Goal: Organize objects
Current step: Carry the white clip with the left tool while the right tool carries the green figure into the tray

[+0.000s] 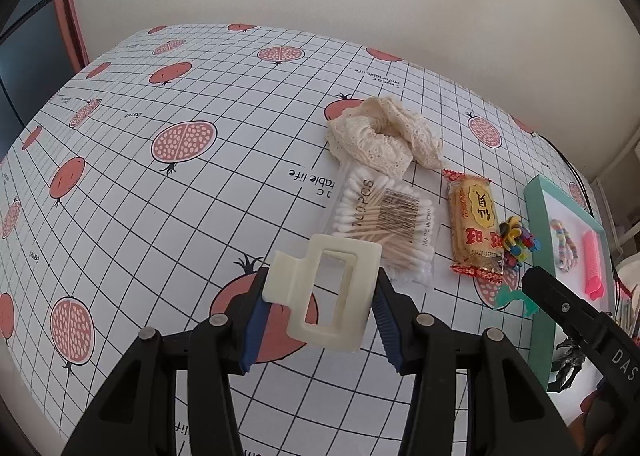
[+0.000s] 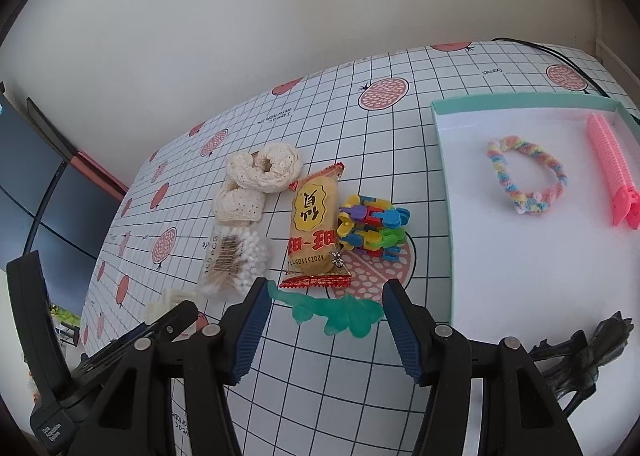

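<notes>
Only the left view showed the left gripper (image 1: 320, 298) pinching a cream hair clip (image 1: 320, 296). The right gripper (image 2: 324, 330) was spread wide. The cotton swab bag (image 1: 384, 224) read "MADE IN CHINA".

Tablecloth (image 1: 200, 216): white, black grid lines, coral-red pomegranates whole and halved. Hair claw (image 1: 324, 292), centre bottom of left view: cream-ivory. Lace scrunchie (image 1: 384, 136): cream, eyelet pattern. Cotton swabs (image 1: 384, 224): white tips, tan sticks, clear bag. Snack packet (image 2: 314, 232): yellow, red edges and lettering. Clip cluster (image 2: 372, 228): purple, yellow, blue, green. Tray (image 2: 444, 184), right of right view: mint rim, white floor. Braided band (image 2: 524, 180): pastel rainbow. Pink comb clip (image 2: 612, 172). Translucent green piece (image 2: 340, 314). Gripper pads (image 2: 248, 332): dark blue, ribbed.
</notes>
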Available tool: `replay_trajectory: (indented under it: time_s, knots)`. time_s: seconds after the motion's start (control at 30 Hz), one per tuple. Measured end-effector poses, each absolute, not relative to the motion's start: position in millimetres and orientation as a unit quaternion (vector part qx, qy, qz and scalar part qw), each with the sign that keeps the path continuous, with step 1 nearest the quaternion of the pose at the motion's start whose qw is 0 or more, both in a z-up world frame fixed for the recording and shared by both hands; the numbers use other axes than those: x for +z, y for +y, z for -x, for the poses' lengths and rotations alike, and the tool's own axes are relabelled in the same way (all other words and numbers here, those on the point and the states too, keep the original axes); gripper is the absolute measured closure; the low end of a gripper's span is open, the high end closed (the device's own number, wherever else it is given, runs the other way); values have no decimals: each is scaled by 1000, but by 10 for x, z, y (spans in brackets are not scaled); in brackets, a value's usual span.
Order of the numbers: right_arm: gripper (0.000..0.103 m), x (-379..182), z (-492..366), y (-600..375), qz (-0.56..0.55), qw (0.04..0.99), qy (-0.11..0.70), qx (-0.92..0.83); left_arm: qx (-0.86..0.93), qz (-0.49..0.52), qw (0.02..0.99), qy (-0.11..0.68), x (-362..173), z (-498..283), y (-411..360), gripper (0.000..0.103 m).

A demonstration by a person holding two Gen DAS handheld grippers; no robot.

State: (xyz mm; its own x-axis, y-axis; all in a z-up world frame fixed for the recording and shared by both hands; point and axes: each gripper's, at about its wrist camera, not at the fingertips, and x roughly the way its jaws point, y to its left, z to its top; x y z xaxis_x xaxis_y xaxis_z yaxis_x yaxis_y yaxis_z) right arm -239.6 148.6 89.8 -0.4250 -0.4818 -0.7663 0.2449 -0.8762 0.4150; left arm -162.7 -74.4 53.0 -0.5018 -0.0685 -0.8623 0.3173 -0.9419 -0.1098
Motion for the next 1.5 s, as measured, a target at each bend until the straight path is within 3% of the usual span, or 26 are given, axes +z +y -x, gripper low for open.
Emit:
replay_trajectory:
  time_s: [0.67, 1.5]
  knots:
    - [42, 1164, 2343, 2488, -464, 145, -126, -865, -887, -454, 35, 83, 783, 1666, 242, 53]
    - [42, 984, 2333, 3384, -468, 71, -173, -863, -900, -426, -88, 20, 734, 1733, 1474, 52]
